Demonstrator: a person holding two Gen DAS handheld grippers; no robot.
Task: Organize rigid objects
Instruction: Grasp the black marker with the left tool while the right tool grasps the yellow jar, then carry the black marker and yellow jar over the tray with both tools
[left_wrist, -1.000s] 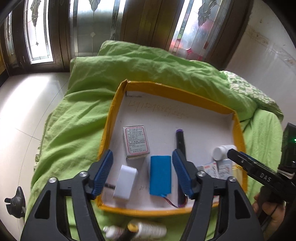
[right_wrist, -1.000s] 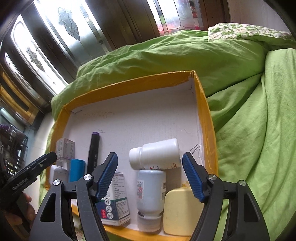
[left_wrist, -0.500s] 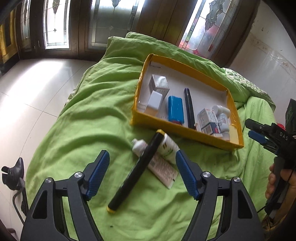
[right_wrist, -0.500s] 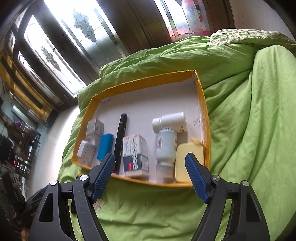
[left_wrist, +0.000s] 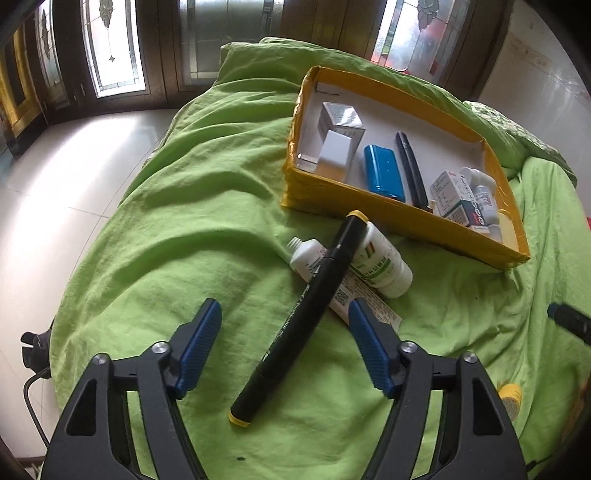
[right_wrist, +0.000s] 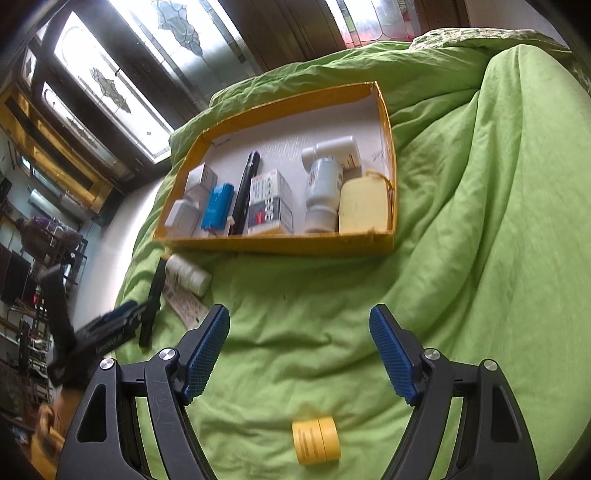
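Observation:
A yellow-rimmed box on the green bed holds small boxes, a blue case, a dark pen and white bottles. In front of it lie a black marker with yellow ends, a white bottle and a tube. My left gripper is open, its fingers either side of the marker's middle and just above it. My right gripper is open and empty above the bedding. A small yellow jar lies on its side just below it.
The green duvet rises in folds on the right. The white floor lies left of the bed, with dark window frames behind. The left gripper shows blurred at the left of the right wrist view.
Both grippers have pulled back from the box toward the near side of the bed. The left one now hangs over the marker; the right one now has the yellow jar in view.

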